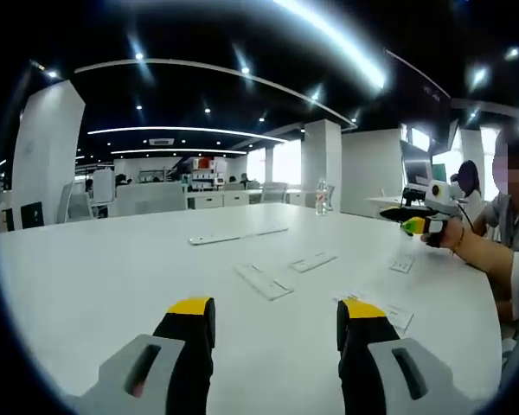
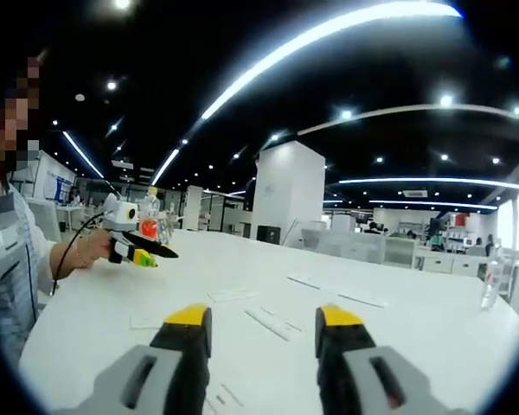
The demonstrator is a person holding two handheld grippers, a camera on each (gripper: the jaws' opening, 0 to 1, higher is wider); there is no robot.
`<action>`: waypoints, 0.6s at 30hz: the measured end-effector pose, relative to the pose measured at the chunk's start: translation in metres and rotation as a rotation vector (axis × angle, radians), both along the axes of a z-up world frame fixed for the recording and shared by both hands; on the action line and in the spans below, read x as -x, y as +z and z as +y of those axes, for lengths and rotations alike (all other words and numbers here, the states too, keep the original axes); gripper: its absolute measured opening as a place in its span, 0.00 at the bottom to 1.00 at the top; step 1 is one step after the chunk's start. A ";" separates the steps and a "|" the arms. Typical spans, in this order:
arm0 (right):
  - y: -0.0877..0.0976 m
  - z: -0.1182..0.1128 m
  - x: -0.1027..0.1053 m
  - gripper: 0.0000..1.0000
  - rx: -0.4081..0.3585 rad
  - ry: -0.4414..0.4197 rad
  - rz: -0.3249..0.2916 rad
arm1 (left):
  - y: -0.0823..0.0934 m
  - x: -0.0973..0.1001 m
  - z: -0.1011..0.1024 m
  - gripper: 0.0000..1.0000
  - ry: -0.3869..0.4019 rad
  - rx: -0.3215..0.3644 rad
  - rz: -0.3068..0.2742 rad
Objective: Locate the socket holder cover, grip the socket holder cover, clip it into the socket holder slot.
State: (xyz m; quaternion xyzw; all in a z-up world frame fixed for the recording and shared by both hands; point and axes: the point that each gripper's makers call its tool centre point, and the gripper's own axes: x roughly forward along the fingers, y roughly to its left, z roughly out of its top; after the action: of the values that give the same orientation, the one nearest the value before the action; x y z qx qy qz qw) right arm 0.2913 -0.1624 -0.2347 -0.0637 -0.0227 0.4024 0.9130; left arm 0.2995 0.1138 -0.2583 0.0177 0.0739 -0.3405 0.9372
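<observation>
Several flat white strips lie on the white table (image 1: 95, 285); I cannot tell which is the socket holder cover and which the holder. In the left gripper view a long strip (image 1: 238, 235) lies far off, two shorter ones (image 1: 262, 281) (image 1: 312, 261) sit mid-table, and another (image 1: 385, 313) is beside the right jaw. My left gripper (image 1: 277, 309) is open, empty, and short of them. In the right gripper view one strip (image 2: 272, 322) lies just ahead between the jaws, with others (image 2: 233, 295) (image 2: 362, 299) further out. My right gripper (image 2: 264, 317) is open and empty.
A person sits at the table holding another gripper tool (image 1: 424, 220) (image 2: 134, 242) with a yellow-green tip above the tabletop. A water bottle (image 1: 322, 197) (image 2: 491, 277) stands at the far edge. Desks, a pillar and monitors fill the office behind.
</observation>
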 end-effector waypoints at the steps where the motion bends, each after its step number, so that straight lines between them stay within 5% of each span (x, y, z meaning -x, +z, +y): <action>1: 0.000 0.000 -0.001 0.49 0.003 -0.005 0.001 | 0.000 0.000 0.000 0.57 0.000 0.000 0.000; 18: -0.004 -0.006 -0.001 0.48 0.035 -0.027 -0.001 | -0.002 0.002 -0.003 0.57 -0.007 -0.011 -0.004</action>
State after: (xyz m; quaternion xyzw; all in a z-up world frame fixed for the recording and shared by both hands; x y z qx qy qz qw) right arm 0.2926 -0.1680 -0.2383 -0.0803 -0.0153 0.3905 0.9170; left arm 0.2970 0.1106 -0.2598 0.0238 0.0736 -0.3435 0.9360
